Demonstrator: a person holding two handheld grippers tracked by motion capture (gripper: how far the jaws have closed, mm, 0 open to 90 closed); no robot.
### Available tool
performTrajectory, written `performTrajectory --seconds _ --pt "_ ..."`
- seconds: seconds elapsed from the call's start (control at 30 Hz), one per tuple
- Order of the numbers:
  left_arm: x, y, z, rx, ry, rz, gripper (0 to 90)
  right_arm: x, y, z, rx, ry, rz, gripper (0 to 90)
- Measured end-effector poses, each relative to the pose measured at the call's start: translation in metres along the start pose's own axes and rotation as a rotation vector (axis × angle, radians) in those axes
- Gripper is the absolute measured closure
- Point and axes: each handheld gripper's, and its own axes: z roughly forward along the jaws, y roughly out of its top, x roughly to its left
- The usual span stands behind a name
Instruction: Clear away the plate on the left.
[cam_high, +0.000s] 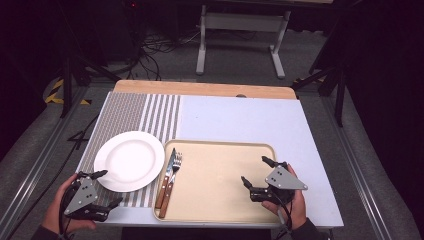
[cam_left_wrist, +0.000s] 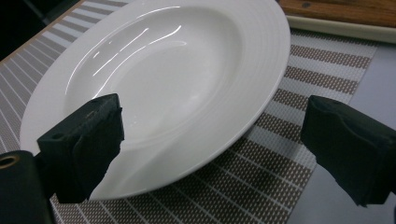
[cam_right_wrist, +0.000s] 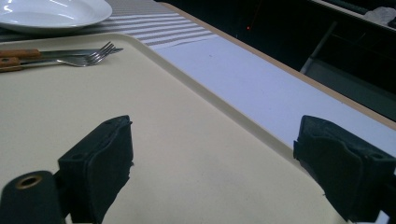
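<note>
Two hands at the near edge of the table hold the left gripper and the right gripper, each with jaws spread and empty, in the high view. The left one sits beside the near rim of the white plate on the striped placemat; the right one hovers over the bare right half of the beige tray. A fork and knife lie side by side along the tray's left edge, just beside the plate.

The left gripper view shows what the overhead cannot: the plate is deep-welled with a broad rim, and the spread jaws straddle its near edge, one over the rim, the other over the placemat. Taking the plate well likely means closing squarely on that rim, not the slippery slope.

The right gripper view looks low across the tray, showing its raised lip and the fork tines pointing away from the wooden handles, well apart from the wide-open jaws.
</note>
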Motion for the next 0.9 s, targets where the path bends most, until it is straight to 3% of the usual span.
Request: performTrajectory --seconds 0.07,0.17,0.3,0.4,0.47,0.6,0.8,0.87,0.9 --pt "0.000 -0.002 0.001 0.027 0.009 0.017 8.2 0.001 -0.001 0.000 0.009 -0.001 -0.004 12.1" --pt "-0.002 -0.002 0.006 0.073 0.043 0.076 10.2 0.001 0.000 -0.002 0.005 -0.011 -0.006 12.1" --pt "0.003 -0.002 0.014 0.105 0.077 0.133 15.4 0.002 0.001 -0.004 0.002 -0.012 -0.016 12.1" --pt "0.009 -0.001 0.018 0.115 0.116 0.163 18.8 0.004 0.000 -0.002 0.010 -0.006 -0.018 12.1" --pt "0.012 -0.001 0.020 0.116 0.126 0.171 20.3 0.004 -0.001 -0.001 0.013 -0.002 -0.021 12.1" --pt "0.012 0.001 0.025 0.112 0.147 0.226 20.5 0.004 -0.002 -0.001 0.021 -0.003 -0.026 12.1" --pt "-0.003 0.007 0.029 0.139 0.168 0.380 42.5 0.005 -0.002 0.001 0.026 -0.001 -0.029 12.1" --pt "-0.005 0.007 0.030 0.147 0.175 0.395 49.9 0.006 -0.002 0.002 0.028 0.003 -0.036 12.1" --pt "-0.009 0.009 0.032 0.158 0.176 0.426 49.9 0.006 -0.002 0.002 0.028 0.003 -0.036 12.1"
